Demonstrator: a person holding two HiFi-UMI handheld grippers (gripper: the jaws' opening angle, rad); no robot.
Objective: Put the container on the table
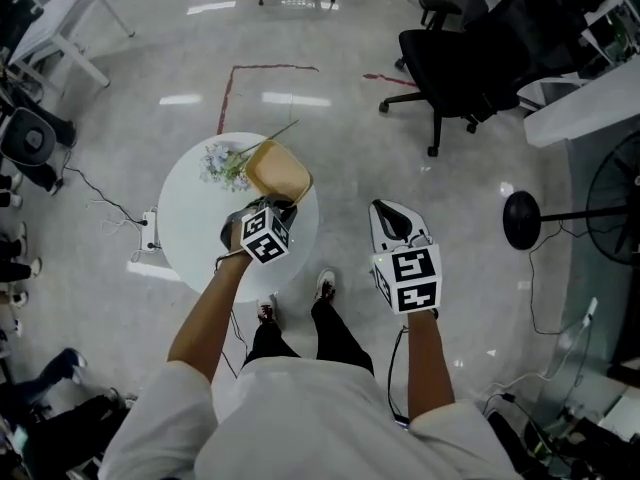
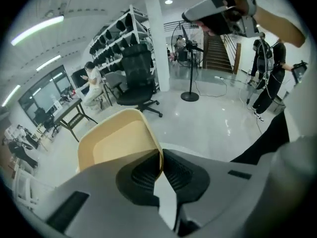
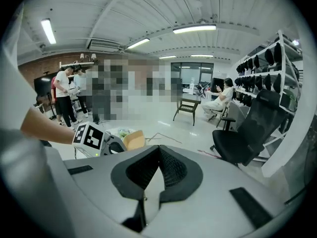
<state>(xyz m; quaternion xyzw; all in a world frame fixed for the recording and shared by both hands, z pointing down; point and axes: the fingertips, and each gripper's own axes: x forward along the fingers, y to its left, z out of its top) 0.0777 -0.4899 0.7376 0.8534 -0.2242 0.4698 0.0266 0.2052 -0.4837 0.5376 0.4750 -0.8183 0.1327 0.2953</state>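
The step in hand is judged to be the setting down. The container (image 2: pixel 118 144) is gripped by the left tool (image 2: pixel 161 163). One thin wall of it is pinched between the two black pads, which are clenched tight on it. The rest of the container sticks out in front of the tool and a bit to its left.

In the head view the round white bench (image 1: pixel 190 230) is seen under the left tool, and the container is held over the far part of it. It cannot be told if the bottom is touching the bench yet. A small bunch of flowers (image 1: pixel 222 163) is seen on the bench just to the left of the container.

The right tool (image 3: pixel 159 156) is held off to the right of the left tool, away from the bench and over the floor. Its pads are pressed together, and nothing is held between them.

For the next move, the container likely needs to be lowered until its bottom is flat on the bench. Then the pads can be let go. Care is called for so the flowers are not bumped.

The container is light tan and smooth, like plastic. It is open, with thin walls and round corners. It looks empty inside, and it is tipped a little in the grip.
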